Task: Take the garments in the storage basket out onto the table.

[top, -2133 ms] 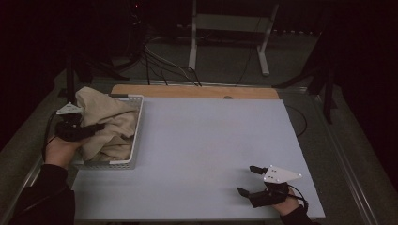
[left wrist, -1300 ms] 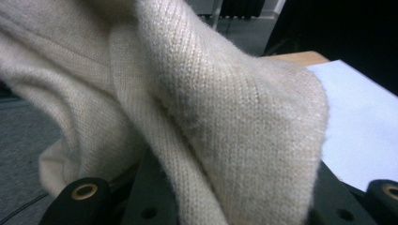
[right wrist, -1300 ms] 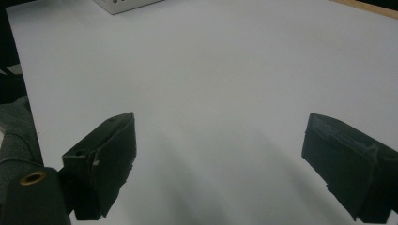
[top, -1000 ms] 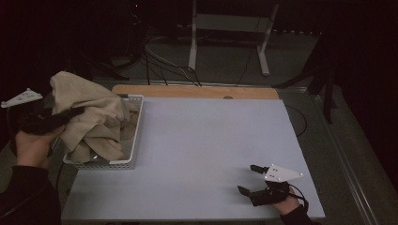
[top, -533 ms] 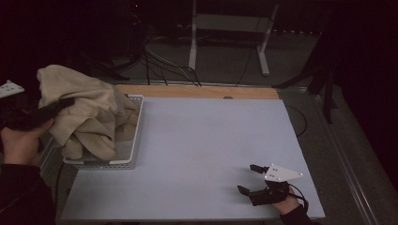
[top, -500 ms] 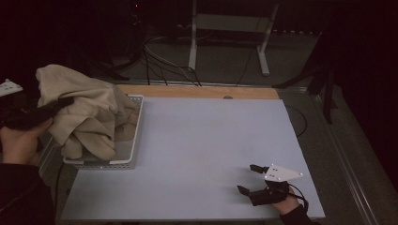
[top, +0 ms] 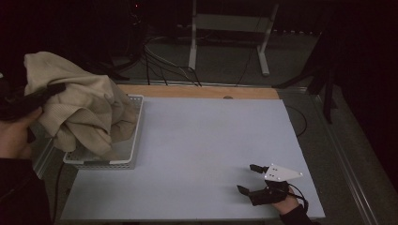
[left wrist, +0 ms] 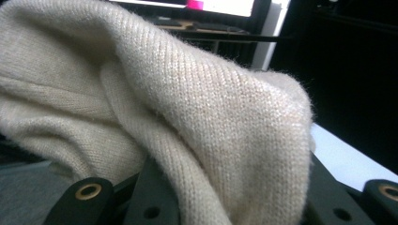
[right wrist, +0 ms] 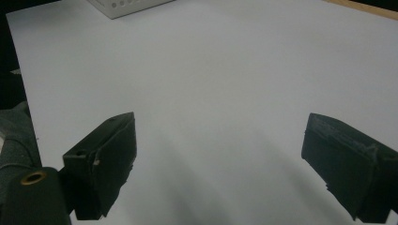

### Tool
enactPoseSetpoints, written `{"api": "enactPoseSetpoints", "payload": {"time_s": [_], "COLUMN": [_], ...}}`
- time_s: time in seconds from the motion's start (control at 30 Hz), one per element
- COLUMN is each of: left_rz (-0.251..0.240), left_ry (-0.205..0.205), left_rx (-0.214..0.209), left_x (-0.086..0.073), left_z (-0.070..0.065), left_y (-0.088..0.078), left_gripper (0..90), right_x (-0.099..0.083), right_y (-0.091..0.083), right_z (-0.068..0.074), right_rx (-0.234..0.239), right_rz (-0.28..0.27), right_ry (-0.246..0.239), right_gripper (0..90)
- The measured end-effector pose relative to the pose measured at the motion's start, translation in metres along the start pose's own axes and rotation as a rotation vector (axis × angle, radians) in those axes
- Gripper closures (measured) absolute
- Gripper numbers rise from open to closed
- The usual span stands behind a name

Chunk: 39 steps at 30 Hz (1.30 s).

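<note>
High view: left tool (top: 44, 93) grips beige sweater (top: 82, 110), seemingly above basket (top: 133, 140); right tool (top: 248, 179) wide

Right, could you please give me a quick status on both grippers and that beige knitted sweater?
Left gripper shut on beige knitted sweater, lifted, its hem hanging into white perforated basket. Right gripper open, over pale table. Nothing in the way.

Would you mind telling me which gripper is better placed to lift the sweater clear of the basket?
The left gripper: its jaws are shut on the sweater, whose hem hangs in the basket. The right gripper rests open on the table, far off.
</note>
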<state>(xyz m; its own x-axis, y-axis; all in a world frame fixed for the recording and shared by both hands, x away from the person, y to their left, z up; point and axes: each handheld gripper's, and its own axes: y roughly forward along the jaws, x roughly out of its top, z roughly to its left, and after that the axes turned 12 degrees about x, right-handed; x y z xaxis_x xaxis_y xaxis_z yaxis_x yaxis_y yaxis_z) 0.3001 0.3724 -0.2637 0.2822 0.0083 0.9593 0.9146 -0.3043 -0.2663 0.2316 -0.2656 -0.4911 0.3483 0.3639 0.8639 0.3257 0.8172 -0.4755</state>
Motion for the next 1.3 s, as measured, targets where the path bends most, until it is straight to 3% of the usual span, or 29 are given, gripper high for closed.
{"api": "enactPoseSetpoints", "payload": {"time_s": [0.8, 1.3], "left_rz": [-0.15, -0.23], "left_ry": [-0.028, -0.032], "left_rx": [-0.086, -0.209], "left_x": [0.05, 0.083], "left_z": [-0.02, -0.053], "left_y": [-0.019, -0.01], "left_gripper": [73.6, 73.7], "right_x": [0.0, 0.0], "right_y": [0.001, 0.001], "right_z": [0.001, 0.0], "right_rx": [0.003, 0.002], "right_rz": [0.002, 0.003], "right_ry": [-0.001, -0.003], "right_gripper": [10.8, 10.8]}}
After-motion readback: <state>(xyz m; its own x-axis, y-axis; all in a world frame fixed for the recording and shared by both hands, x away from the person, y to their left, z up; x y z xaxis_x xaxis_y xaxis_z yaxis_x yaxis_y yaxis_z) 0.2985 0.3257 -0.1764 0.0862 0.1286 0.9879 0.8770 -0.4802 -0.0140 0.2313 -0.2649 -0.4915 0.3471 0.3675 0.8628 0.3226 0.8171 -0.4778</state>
